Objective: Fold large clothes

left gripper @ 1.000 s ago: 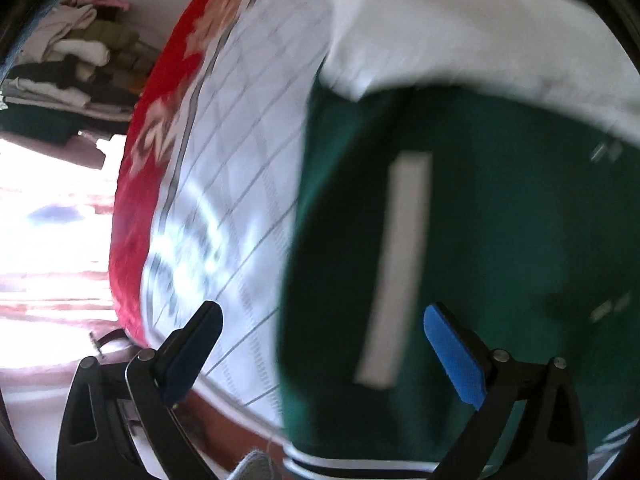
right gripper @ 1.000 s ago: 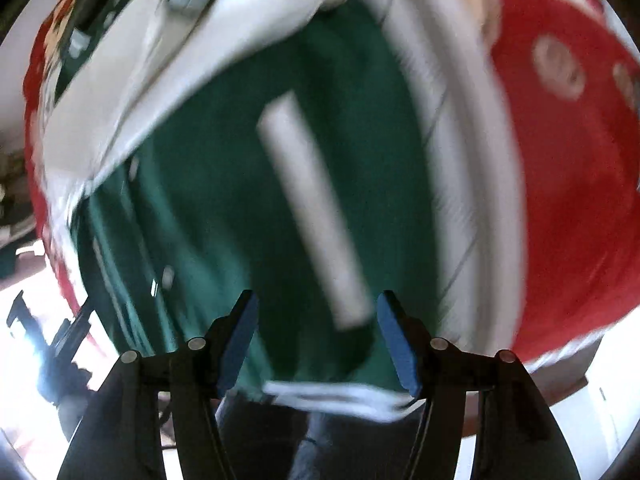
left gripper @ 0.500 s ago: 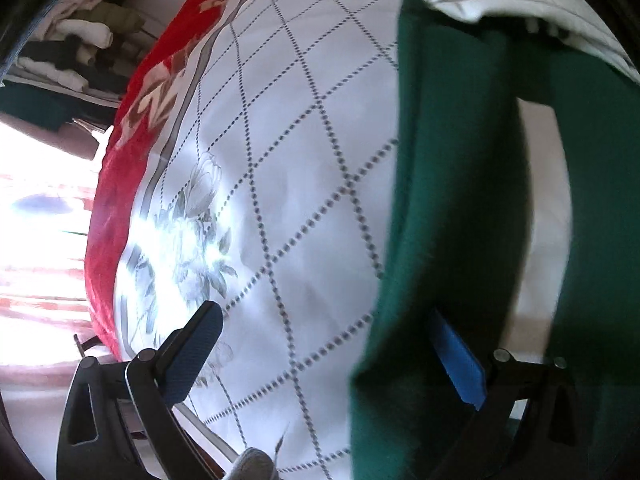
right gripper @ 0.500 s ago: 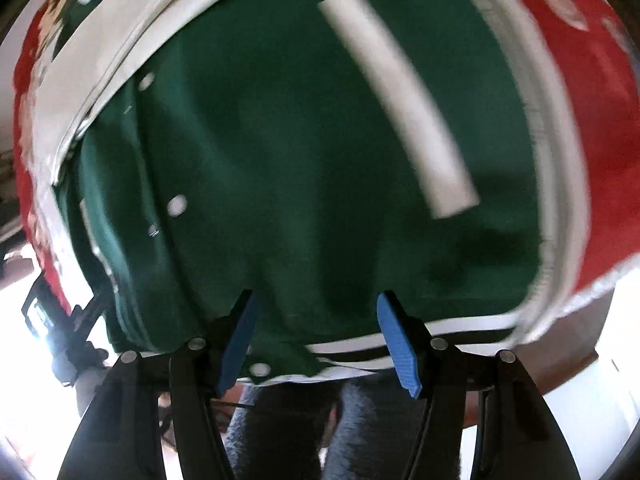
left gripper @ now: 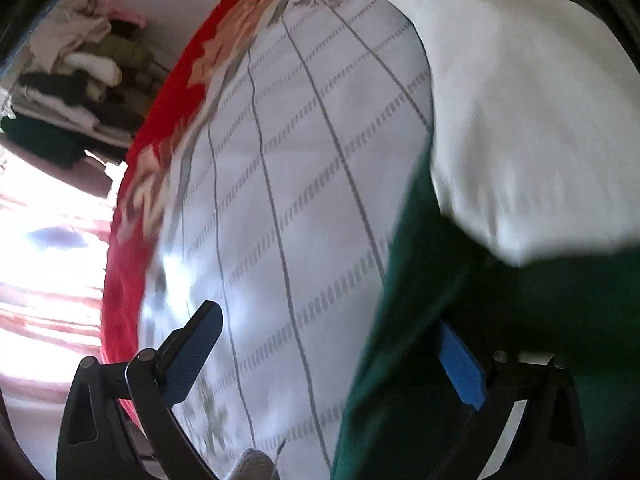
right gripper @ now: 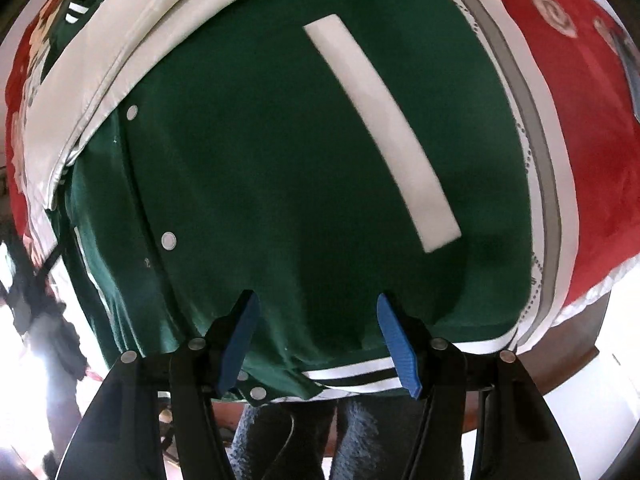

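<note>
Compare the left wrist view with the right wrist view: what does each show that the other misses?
Left wrist only: a pile of folded clothes at the far left, and a broad stretch of the white quilted bedspread.

Right wrist only: the jacket's white pocket stripe, snap buttons and striped hem.

Both: the green varsity jacket with its white sleeve, the red floral blanket, and an open claw, left and right.
</note>
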`<state>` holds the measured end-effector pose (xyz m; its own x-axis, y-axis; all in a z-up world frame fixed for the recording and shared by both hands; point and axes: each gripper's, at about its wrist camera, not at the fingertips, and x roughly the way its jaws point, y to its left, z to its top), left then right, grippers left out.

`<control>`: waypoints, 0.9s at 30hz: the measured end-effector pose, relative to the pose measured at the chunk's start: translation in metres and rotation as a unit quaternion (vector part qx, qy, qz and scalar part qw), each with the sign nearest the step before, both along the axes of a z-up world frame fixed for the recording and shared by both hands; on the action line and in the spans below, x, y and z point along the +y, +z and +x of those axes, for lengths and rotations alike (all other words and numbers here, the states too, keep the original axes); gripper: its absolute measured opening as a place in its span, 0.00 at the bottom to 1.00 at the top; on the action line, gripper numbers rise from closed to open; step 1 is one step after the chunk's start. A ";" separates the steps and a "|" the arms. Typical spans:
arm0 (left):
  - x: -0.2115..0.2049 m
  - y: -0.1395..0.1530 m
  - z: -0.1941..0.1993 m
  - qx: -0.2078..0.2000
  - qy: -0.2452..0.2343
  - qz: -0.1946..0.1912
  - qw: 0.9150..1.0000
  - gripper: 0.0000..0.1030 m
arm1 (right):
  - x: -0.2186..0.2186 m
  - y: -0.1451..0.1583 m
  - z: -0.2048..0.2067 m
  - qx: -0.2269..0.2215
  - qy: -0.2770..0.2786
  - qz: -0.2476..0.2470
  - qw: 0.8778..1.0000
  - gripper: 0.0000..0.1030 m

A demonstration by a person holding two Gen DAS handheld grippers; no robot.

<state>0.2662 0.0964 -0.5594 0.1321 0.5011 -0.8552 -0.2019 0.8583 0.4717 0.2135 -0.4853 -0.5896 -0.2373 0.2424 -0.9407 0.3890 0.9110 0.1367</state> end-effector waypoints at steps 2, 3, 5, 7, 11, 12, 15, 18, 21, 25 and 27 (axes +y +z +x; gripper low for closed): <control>0.011 0.001 0.014 -0.008 0.007 0.005 1.000 1.00 | -0.003 -0.006 -0.001 -0.004 -0.009 -0.001 1.000 0.61; 0.017 0.002 0.017 -0.010 0.010 0.008 1.000 1.00 | -0.008 -0.005 -0.002 -0.005 -0.015 -0.001 1.000 0.61; 0.030 0.003 0.023 -0.017 0.015 0.014 1.000 1.00 | -0.006 -0.007 -0.009 -0.006 -0.025 -0.004 1.000 0.61; 0.041 0.002 0.030 -0.020 0.019 0.017 0.999 1.00 | -0.021 -0.006 -0.013 -0.004 -0.035 -0.008 0.999 0.61; 0.059 0.004 0.047 -0.021 0.012 0.028 0.999 1.00 | -0.056 0.000 -0.022 -0.003 -0.065 -0.007 0.998 0.61; 0.060 0.008 0.049 -0.020 0.008 0.032 0.999 1.00 | -0.059 0.000 -0.024 -0.004 -0.069 -0.008 0.998 0.61; 0.050 0.032 0.040 -0.028 -0.015 0.037 0.999 1.00 | -0.079 0.012 -0.029 -0.010 -0.081 -0.006 0.997 0.61; 0.030 0.072 0.013 -0.054 -0.022 0.016 0.998 1.00 | -0.091 0.021 -0.032 -0.008 -0.076 -0.002 0.997 0.61; 0.012 0.095 -0.011 -0.063 -0.018 -0.010 0.998 1.00 | -0.084 0.017 -0.036 -0.001 -0.063 0.013 0.998 0.61; -0.035 0.107 -0.055 -0.053 -0.016 -0.029 0.998 1.00 | -0.032 -0.027 -0.051 0.045 -0.012 0.037 0.998 0.60; -0.058 0.101 -0.074 -0.036 -0.012 -0.028 0.999 1.00 | -0.017 -0.057 -0.067 0.077 0.029 0.015 0.996 0.43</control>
